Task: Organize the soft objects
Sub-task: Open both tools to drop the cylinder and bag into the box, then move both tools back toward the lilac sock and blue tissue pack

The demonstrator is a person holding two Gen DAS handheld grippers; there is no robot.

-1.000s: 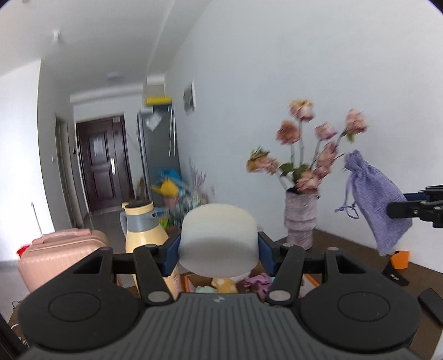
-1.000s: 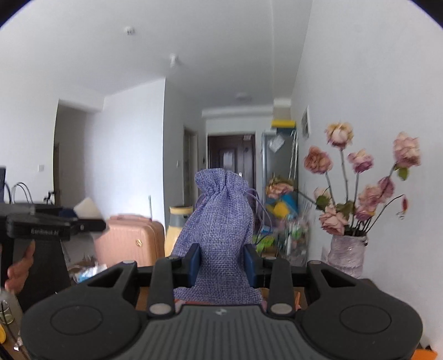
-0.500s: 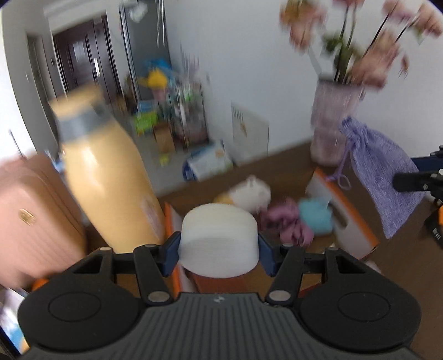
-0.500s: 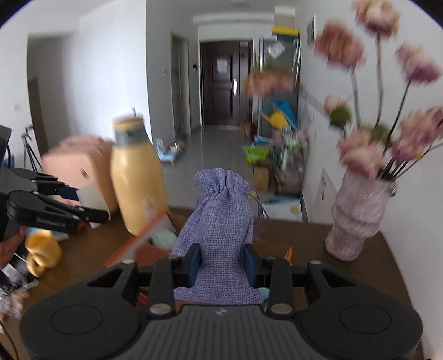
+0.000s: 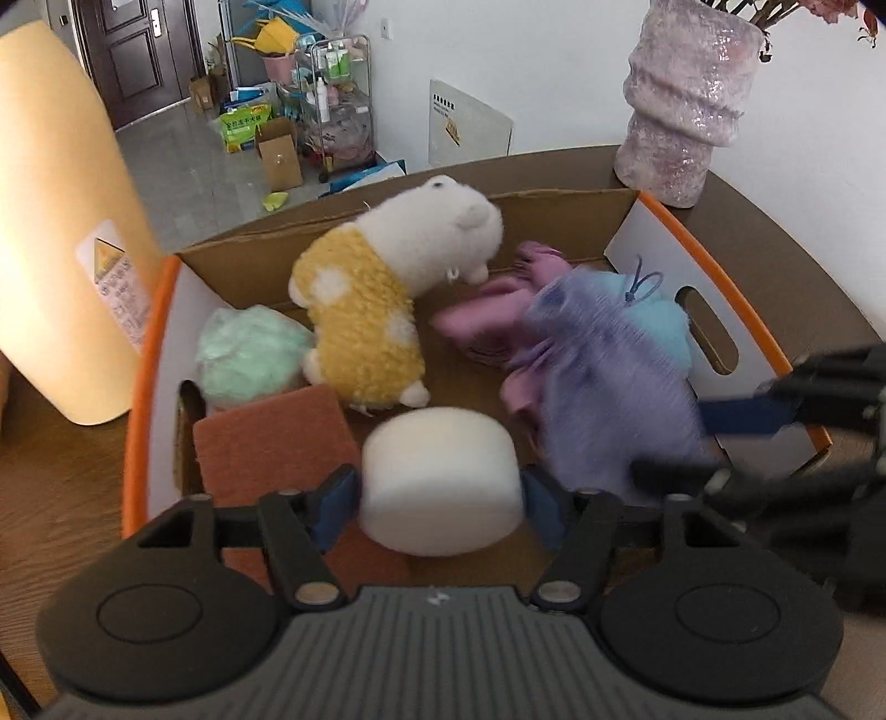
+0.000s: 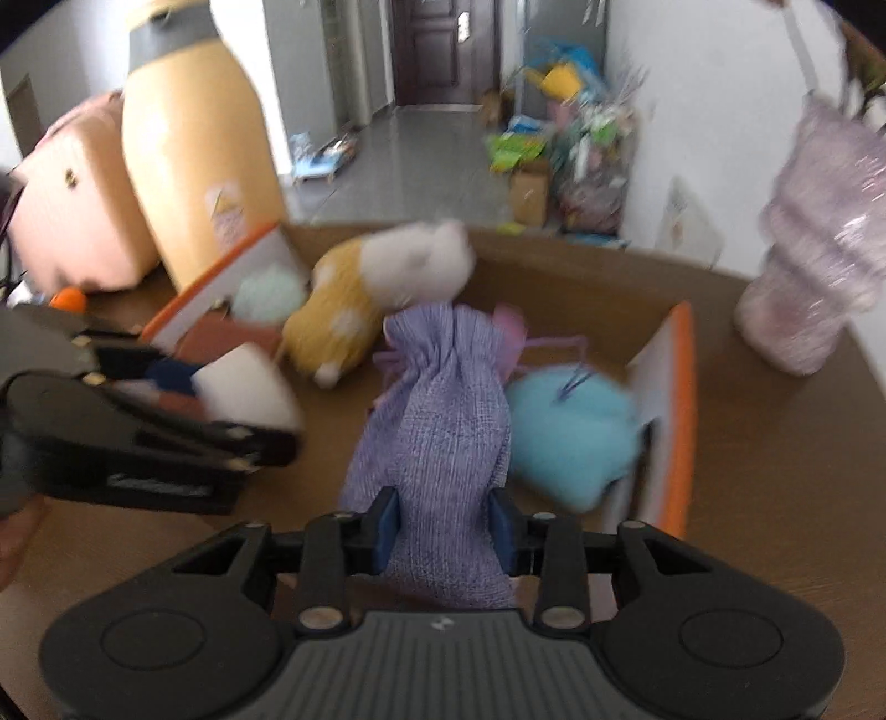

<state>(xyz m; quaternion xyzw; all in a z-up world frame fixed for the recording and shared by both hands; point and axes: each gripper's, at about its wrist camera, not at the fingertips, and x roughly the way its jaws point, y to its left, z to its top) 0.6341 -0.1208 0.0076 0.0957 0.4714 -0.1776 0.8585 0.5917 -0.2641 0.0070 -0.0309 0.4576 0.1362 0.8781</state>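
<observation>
a home: hallway with a dark front door (image 5: 135, 52), pink suitcase (image 6: 72, 205), vase (image 5: 686, 105) on a wooden table (image 6: 775, 471).

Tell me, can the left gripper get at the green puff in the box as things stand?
Probably not yet: the left gripper is shut on the white sponge. The green puff lies uncovered in the box corner.

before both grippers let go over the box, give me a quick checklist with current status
1. Left gripper shut on white sponge: ok.
2. Right gripper shut on purple pouch: ok.
3. Both loads over the cardboard box: ok.
4. Bare floor under the sponge: ok, between brown pad and pouch.
5. Pouch drop spot free: not ok, pink cloth and blue puff lie there.
6. Height above box floor: cannot tell.
</observation>
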